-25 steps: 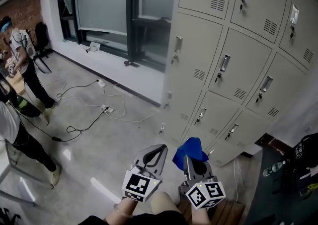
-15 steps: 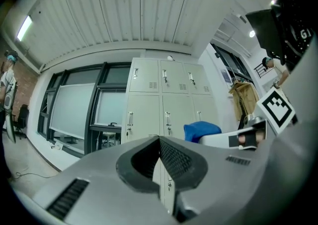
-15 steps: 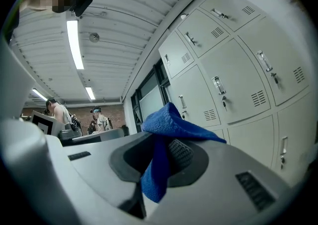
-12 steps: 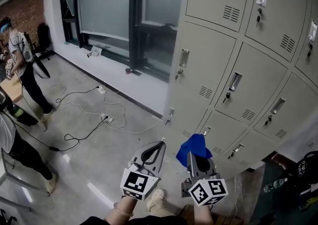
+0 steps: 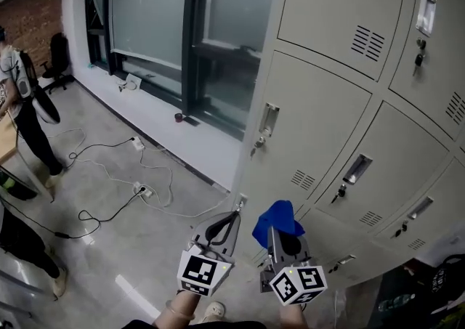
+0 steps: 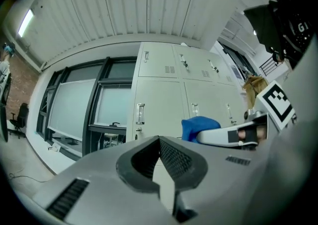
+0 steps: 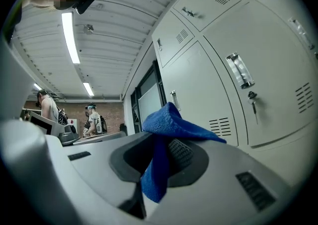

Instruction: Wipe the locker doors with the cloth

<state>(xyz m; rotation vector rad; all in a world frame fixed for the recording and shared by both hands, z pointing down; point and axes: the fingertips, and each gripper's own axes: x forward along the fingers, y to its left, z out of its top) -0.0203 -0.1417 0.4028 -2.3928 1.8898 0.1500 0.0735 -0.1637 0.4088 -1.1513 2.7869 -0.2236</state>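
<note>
Since 1 second ago the locker bank [image 5: 341, 102] has grown much larger in the head view and the people have slid toward the left edge, while both grippers stay low in the middle with the cloth still clamped.

At the far left stands 1 person [image 5: 18, 99] beside a red brick wall [image 5: 33, 26], and part of a 2nd person [image 5: 22, 237] shows lower down. Thin dark cables [image 5: 109, 175] snake over the smooth, glossy grey floor [image 5: 145, 248], linked to 2 white power strips [image 5: 138, 189]. Behind them runs a dark-framed window [image 5: 167, 22] with frosted panes.

The left gripper [image 5: 234, 216] is grey plastic with black ribbed pads. In its own view the jaws [image 6: 159, 139] are pressed together at the tips, and nothing sits between them.

Just to its right, the right gripper [image 5: 277, 232] pinches the blue cloth [image 5: 276, 216]. In the right gripper view the cloth [image 7: 171, 124] is a soft, nubbly fabric that bunches into a peak above the jaws, with 1 fold hanging down between the textured pads. It is near the doors but not touching them.

The lockers are pale beige sheet metal. At least 5 flat rectangular doors show, each with a recessed chrome handle [image 5: 267, 118] and a block of louvred vent slots [image 5: 301, 179]. Keys [image 5: 338, 194] hang in 2 of the locks. Every door in view is shut, so I cannot tell what is inside.
</note>
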